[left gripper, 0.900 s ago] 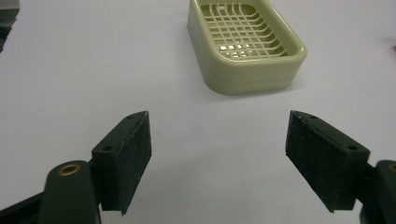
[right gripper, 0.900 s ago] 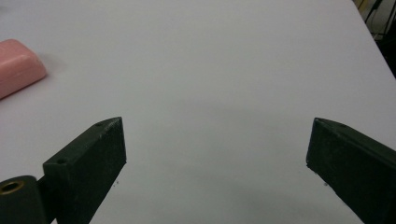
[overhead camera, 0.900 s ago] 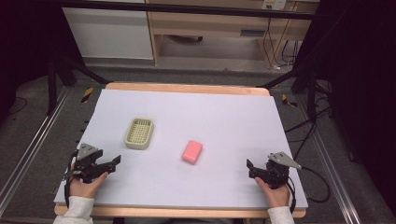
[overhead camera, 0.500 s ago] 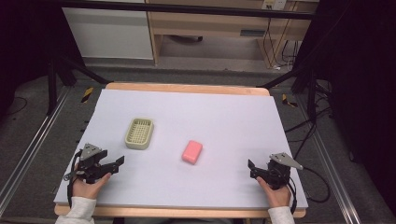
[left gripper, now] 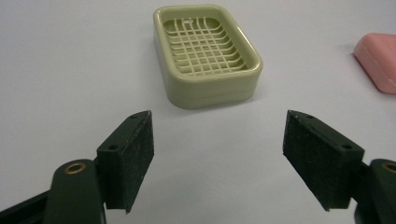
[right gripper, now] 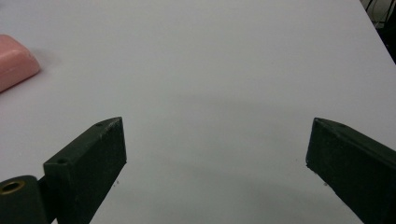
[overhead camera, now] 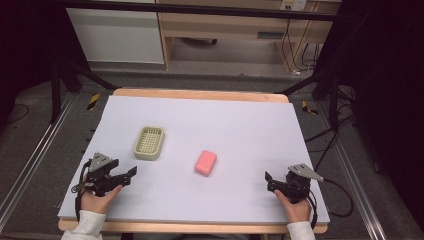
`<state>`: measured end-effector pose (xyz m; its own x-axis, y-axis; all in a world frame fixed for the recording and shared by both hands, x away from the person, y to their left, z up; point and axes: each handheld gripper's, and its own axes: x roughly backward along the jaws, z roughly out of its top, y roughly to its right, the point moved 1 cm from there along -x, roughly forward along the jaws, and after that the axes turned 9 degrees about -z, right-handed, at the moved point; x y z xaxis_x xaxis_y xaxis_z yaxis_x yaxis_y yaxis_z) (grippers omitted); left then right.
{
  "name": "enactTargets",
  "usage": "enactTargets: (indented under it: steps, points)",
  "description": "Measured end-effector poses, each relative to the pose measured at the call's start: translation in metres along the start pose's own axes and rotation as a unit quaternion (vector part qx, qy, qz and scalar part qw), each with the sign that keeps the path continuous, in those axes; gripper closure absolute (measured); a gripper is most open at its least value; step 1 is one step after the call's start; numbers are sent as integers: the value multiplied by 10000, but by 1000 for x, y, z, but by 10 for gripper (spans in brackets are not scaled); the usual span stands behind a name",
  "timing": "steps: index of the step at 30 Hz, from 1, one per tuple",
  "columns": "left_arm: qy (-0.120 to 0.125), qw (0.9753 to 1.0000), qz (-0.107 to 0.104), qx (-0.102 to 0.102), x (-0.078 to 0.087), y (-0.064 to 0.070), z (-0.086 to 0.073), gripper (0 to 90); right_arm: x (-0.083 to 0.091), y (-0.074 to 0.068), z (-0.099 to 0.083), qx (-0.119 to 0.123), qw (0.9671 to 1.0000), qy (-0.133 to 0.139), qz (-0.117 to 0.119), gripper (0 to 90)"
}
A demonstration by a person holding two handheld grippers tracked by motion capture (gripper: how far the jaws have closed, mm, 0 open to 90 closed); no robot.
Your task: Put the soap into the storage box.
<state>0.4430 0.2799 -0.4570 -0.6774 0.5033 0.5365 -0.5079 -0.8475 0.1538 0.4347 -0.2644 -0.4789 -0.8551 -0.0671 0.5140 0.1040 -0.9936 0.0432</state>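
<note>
A pale green soap dish (overhead camera: 149, 142) with a grid floor sits empty on the left half of the white table (overhead camera: 235, 125). A pink soap bar (overhead camera: 205, 162) lies flat near the middle, apart from the dish. My left gripper (overhead camera: 129, 174) is open at the near left, its jaws pointing toward the dish (left gripper: 205, 53), which lies a short way ahead; the soap bar (left gripper: 377, 60) shows at the right edge of that view. My right gripper (overhead camera: 268, 181) is open at the near right, with nothing between its jaws; the soap bar (right gripper: 14, 63) lies ahead to its left.
The table's far wooden edge (overhead camera: 200, 94) borders a floor with cables and black stand legs. Metal rails (overhead camera: 30, 165) run along both sides of the table. Bare white surface lies between the two grippers.
My left gripper has moved a little forward and right toward the dish. The right gripper has barely shifted. Dish and soap have stayed put.
</note>
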Motion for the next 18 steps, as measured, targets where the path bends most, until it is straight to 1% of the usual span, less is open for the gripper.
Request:
enactTargets:
  steps: [3,4,6,9,11,13,18]
  points:
    - [27,10000,-51,23,0,4,1,242,1,0,0,-34,10000,-11,3,52]
    - [23,10000,-44,-11,-1,4,2,241,1,0,0,-39,10000,-14,0,52]
    - [26,10000,-60,-9,-1,6,3,240,1,0,0,-37,10000,-18,11,52]
    - [34,10000,-73,-7,-3,8,4,238,0,-1,0,-12,10000,-1,13,52]
    - [13,10000,-63,-42,-3,10,5,238,1,-2,0,-8,10000,-27,44,52]
    - [45,10000,-63,-46,-4,12,6,238,1,-2,0,22,10000,-18,42,52]
    - [77,9999,-118,-67,-6,17,9,236,0,-2,-1,28,10000,-20,52,52]
